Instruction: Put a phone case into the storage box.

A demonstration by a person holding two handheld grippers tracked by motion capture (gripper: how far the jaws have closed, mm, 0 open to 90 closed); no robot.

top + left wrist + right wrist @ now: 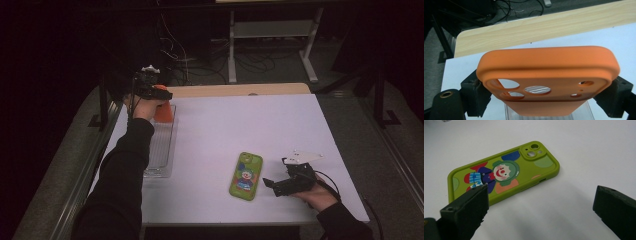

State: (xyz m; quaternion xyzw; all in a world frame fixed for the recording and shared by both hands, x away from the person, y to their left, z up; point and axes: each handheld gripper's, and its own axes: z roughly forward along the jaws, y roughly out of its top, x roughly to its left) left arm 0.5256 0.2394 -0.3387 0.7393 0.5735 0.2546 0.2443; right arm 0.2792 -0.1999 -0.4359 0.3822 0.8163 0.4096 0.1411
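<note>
Two phone cases: one matte orange case (pixel 549 67) with rounded corners, clamped across its width by the left gripper (pixel 546 97) above one clear ribbed plastic tray (pixel 160 150). One glossy green case (pixel 504 173) with a clown print lies flat on the white table (pixel 260 125) beside the right gripper (pixel 541 212), whose jaws stand apart.

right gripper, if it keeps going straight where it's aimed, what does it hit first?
Probably the green phone case: the right gripper stands open and points at it across bare white tabletop. The case sits slightly toward one jaw, so that jaw likely meets its near edge first. Depth is unclear.
</note>
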